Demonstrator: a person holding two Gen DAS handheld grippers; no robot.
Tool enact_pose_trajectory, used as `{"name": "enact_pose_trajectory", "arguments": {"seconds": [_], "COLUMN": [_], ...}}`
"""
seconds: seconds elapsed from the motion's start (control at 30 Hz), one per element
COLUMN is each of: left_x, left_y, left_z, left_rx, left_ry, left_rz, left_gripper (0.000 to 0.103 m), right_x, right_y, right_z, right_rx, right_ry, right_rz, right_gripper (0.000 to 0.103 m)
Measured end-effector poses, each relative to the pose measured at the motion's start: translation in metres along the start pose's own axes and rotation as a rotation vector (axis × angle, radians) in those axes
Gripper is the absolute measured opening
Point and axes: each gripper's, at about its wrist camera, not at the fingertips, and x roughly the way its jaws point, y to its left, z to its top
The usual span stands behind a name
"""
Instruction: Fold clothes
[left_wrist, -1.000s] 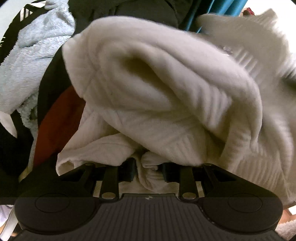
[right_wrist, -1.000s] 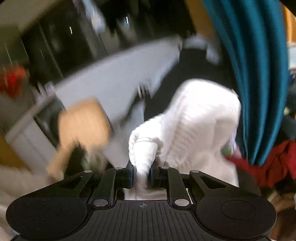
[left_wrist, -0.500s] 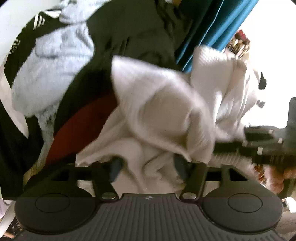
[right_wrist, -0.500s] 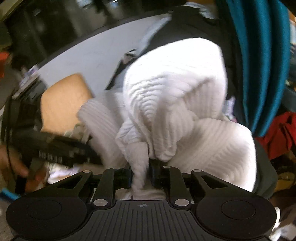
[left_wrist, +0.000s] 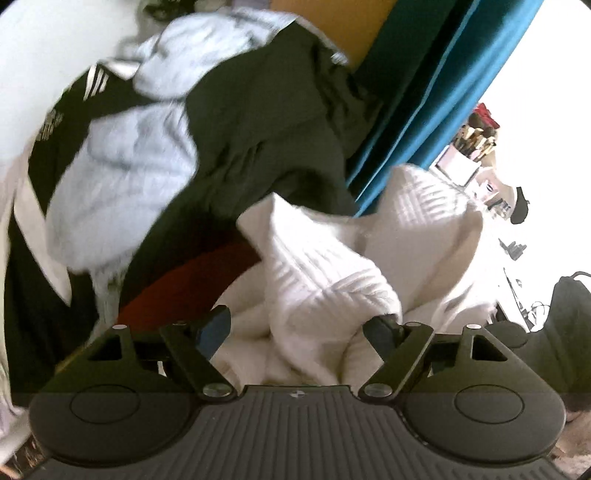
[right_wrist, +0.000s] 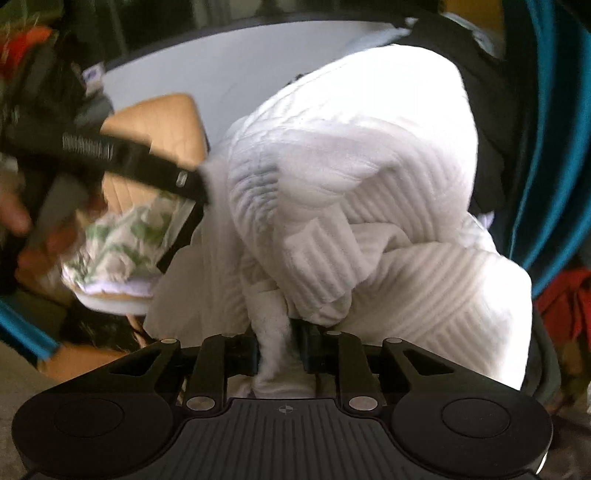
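- Right wrist view: the white ribbed sweater (right_wrist: 351, 177) hangs bunched in front of the right gripper (right_wrist: 279, 349), whose nearly closed jaws pinch a twisted fold of it.
- Left wrist view: the same sweater (left_wrist: 325, 280) lies crumpled between the left gripper (left_wrist: 299, 332) fingers; its jaws have just been opening and stand wide, pads clear of the cloth.
- Only the left view shows the pile behind: a pale blue fleece (left_wrist: 122, 177), a dark garment (left_wrist: 266, 147) and a red cloth (left_wrist: 177, 291).
- Only the right view shows a leaf-print cloth (right_wrist: 122, 243) and tan board (right_wrist: 162, 125), partly blocked by the blurred left gripper (right_wrist: 201, 184).
- A teal curtain (left_wrist: 417, 92) hangs at the right.
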Motion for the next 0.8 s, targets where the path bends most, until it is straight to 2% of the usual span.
{"name": "enact_pose_trajectory", "arguments": {"seconds": [0.13,0.3,0.47,0.63,0.7,0.77,0.8], "left_x": [-0.009,-0.024,-0.036,-0.014,-0.003,0.006,0.009], "left_y": [-0.013,-0.025,-0.049,-0.074,-0.079,-0.078,-0.075], "left_z": [0.004,0.010,0.023,0.029,0.024,0.020,0.017], "left_rx": [0.008,-0.005,0.042,0.138,0.178,0.191,0.191], "left_ry": [-0.042,-0.084,-0.149,-0.124,-0.109,-0.071,-0.053], "left_rz": [-0.041,-0.060,-0.104,-0.071,-0.037,-0.004,0.015], "left_gripper": [0.093,0.094,0.097,0.095,0.079,0.039,0.031], "right_x": [0.009,0.014,0.017,0.015,0.014,0.014,0.012], "right_y": [0.006,0.008,0.001,0.002,0.002,0.002,0.001], "right_z": [0.003,0.003,0.007,0.006,0.005,0.004,0.004], "right_rx": [-0.036,-0.041,-0.041,-0.054,-0.057,-0.055,-0.054], "right_ry": [-0.006,-0.006,-0.007,-0.012,-0.016,-0.024,-0.029], "right_rz": [-0.011,-0.011,-0.006,-0.005,-0.004,-0.001,0.001], "right_gripper": [0.025,0.025,0.025,0.026,0.026,0.026,0.027]}}
